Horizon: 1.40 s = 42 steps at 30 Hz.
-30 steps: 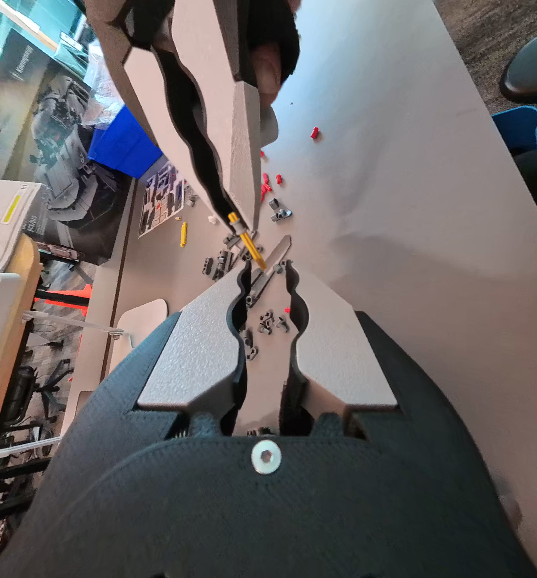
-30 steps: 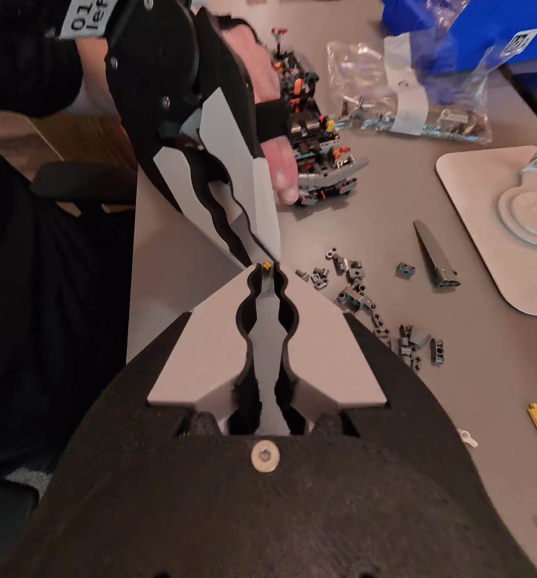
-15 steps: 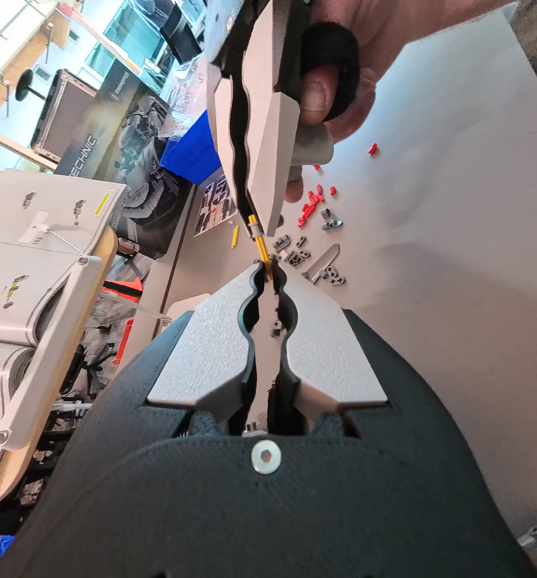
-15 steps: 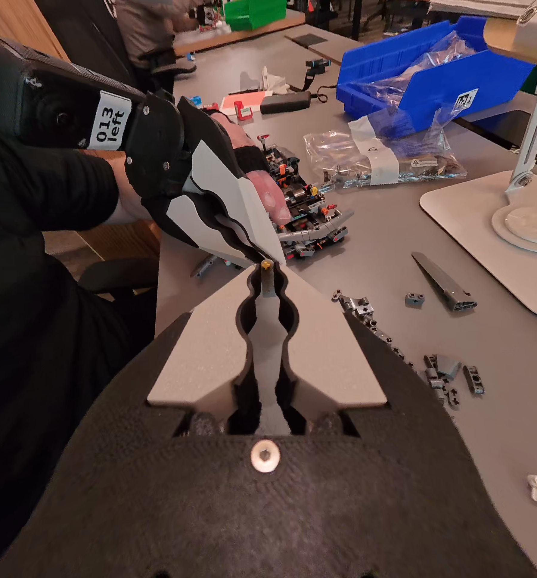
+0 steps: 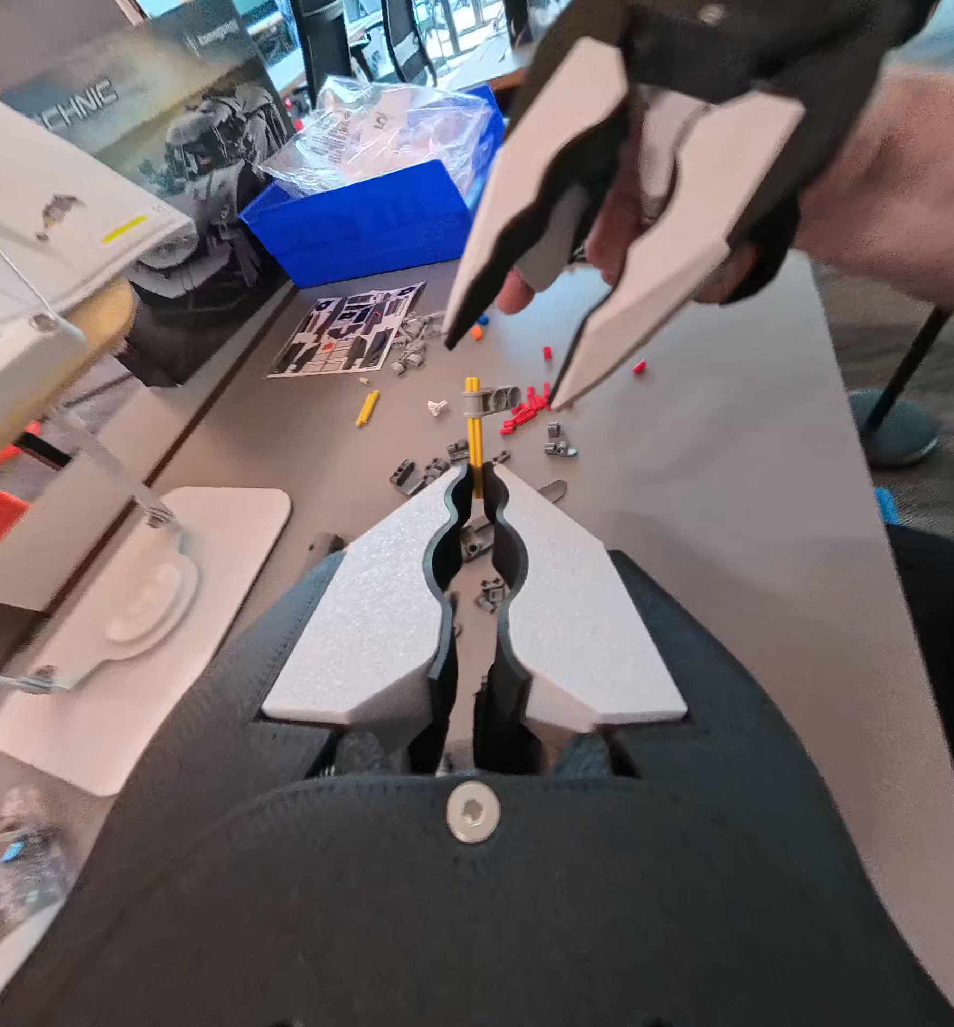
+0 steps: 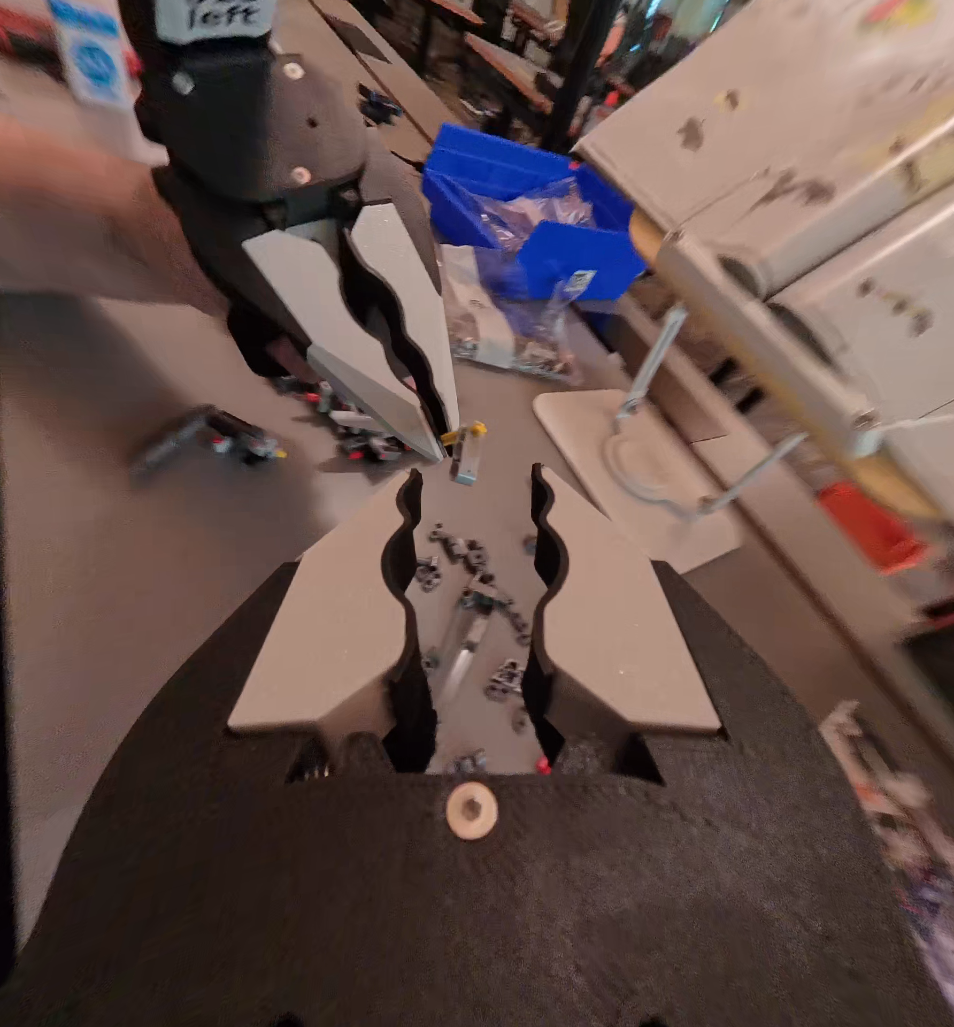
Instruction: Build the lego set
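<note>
My left gripper (image 5: 477, 472) is shut on the lower end of a yellow axle (image 5: 473, 439), which stands up out of the fingertips. A grey connector piece (image 5: 491, 400) sits on the axle near its top. My right gripper (image 6: 477, 472) is open and empty, a little short of the axle (image 6: 461, 433) and the hanging grey connector (image 6: 466, 455). In the left wrist view the right gripper (image 5: 505, 372) hangs spread above the table, just beyond the axle. In the right wrist view the left gripper (image 6: 444, 444) comes down from the upper left, held by a hand.
On the grey table (image 5: 713, 500) lie loose grey parts (image 5: 425, 472), red pins (image 5: 525, 411), a second yellow axle (image 5: 367, 408) and a sticker sheet (image 5: 347, 333). A blue bin (image 5: 363, 222) with plastic bags stands behind. A white lamp base (image 5: 147, 600) is left. A partly built model (image 6: 352, 428) is nearby. Left and right tips are no more than a few centimetres apart.
My left gripper shut on the yellow axle while the right still held it. The right gripper has since opened, let go and drawn back; the left holds the axle alone.
</note>
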Tool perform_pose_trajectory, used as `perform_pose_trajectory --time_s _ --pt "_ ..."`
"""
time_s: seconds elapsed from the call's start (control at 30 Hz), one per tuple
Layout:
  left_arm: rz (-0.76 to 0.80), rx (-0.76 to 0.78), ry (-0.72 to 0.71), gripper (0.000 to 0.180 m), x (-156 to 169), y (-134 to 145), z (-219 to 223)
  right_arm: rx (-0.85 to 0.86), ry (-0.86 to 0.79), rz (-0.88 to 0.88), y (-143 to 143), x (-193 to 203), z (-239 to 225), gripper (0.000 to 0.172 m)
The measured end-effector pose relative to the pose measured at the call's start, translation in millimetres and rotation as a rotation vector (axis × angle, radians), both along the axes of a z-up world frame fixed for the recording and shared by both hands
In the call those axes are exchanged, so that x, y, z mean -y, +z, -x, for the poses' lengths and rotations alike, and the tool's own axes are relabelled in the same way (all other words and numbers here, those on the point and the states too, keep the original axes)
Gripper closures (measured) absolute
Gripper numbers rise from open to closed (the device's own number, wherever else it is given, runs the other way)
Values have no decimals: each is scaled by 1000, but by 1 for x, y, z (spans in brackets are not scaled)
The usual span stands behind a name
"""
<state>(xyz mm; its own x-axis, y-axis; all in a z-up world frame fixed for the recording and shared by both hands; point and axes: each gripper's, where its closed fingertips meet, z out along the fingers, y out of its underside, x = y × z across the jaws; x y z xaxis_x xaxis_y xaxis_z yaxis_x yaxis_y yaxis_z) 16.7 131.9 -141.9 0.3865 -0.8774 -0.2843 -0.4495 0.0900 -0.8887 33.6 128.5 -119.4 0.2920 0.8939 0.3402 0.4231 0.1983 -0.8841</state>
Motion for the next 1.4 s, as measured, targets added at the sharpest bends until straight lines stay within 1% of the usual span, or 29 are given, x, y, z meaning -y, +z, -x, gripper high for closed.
perform_pose_trajectory --time_s 0.1,0.17,0.23,0.27,0.33,0.4,0.5,0.53,0.6,0.63,0.77,0.87,1.0,1.1,1.17,1.27,1.4 --pt "111 65 -18 178 0 -1 -1 86 -101 -230 2 1 3 143" --pt "167 101 -36 178 2 0 -2 131 -176 -349 3 -4 4 149" --pt "206 127 -48 178 4 1 -3 147 -206 -403 1 -4 7 157" --pt "224 136 -53 178 5 1 -3 150 -208 -423 0 -3 9 164" --pt "260 159 -63 178 6 3 -3 149 -222 -467 2 -2 11 165" --pt "293 181 -79 178 9 2 -2 156 -228 -474 2 0 11 166" --pt "291 182 -103 178 13 2 -3 152 -231 -408 1 3 10 166" --pt "291 186 -108 174 15 4 -4 148 -234 -367 -1 4 7 166" --pt "261 152 -97 158 14 3 -2 141 -236 -269 -5 6 0 166" --pt "237 129 -92 152 14 2 -1 152 -244 -218 -11 7 -6 166" --pt "174 46 -59 158 12 -6 1 192 -268 47 -46 10 -28 167" --pt "169 14 -62 160 13 -12 0 193 -293 208 -75 13 -39 167" --pt "180 -28 -45 166 10 -24 1 216 -338 348 -109 20 -45 167" --pt "195 -44 -48 169 10 -30 0 244 -362 395 -126 25 -45 167" --pt "195 -51 -44 169 9 -32 0 248 -366 430 -133 26 -45 167" --pt "203 -61 -44 168 9 -36 0 273 -376 421 -138 27 -46 167" --pt "258 -34 -103 166 18 -36 -5 302 -392 394 -143 25 -46 166"
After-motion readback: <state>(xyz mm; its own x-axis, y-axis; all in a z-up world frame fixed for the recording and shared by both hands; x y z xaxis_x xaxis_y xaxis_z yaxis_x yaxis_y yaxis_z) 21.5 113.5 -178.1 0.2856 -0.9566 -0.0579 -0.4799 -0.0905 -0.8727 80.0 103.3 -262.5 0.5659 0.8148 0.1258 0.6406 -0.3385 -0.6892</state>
